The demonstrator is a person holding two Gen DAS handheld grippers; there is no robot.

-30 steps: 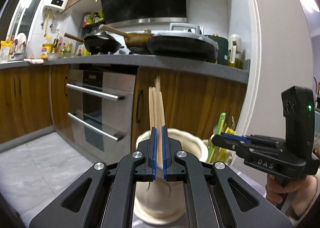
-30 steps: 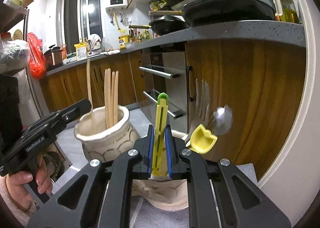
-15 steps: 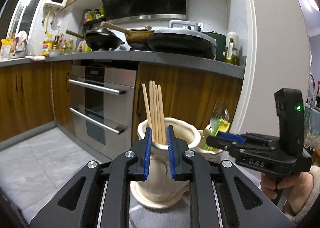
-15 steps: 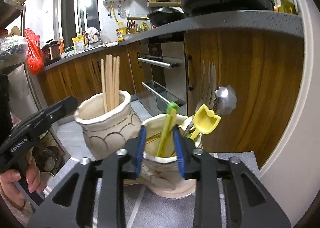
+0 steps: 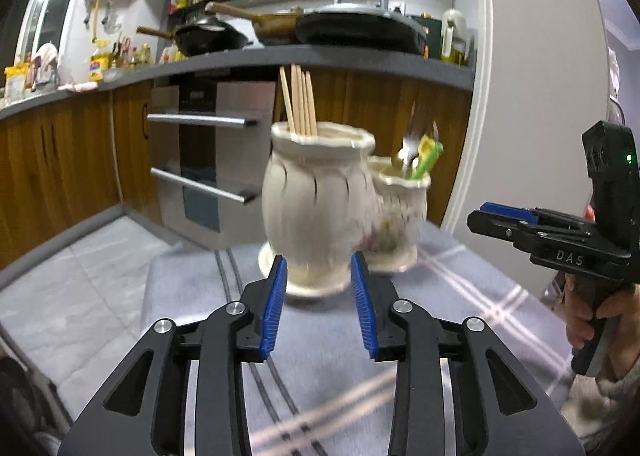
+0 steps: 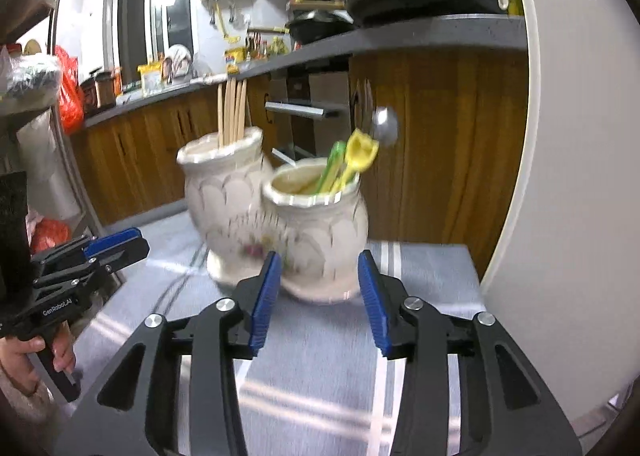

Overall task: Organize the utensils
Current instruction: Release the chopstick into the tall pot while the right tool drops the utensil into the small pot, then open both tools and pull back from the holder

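Note:
Two cream ceramic jars stand side by side on a grey striped cloth (image 5: 328, 340). The taller jar (image 5: 316, 200) holds several wooden chopsticks (image 5: 298, 100). The shorter jar (image 6: 320, 232) holds a green utensil (image 6: 330, 168), a yellow spoon (image 6: 360, 154) and a metal spoon (image 6: 385, 126). My left gripper (image 5: 319, 272) is open and empty, just in front of the taller jar. My right gripper (image 6: 318, 268) is open and empty, just in front of the shorter jar; it also shows at the right of the left wrist view (image 5: 500, 216).
Behind the jars run wooden kitchen cabinets (image 5: 60, 160) with an oven (image 5: 208, 160) and a countertop carrying pans (image 5: 352, 26). A white wall (image 6: 576, 176) stands close on the right. The cloth's far edge lies just past the jars.
Both grippers opened, letting go of the chopsticks and the green utensil, which now stand in the jars. Both grippers pulled back and down from the jars.

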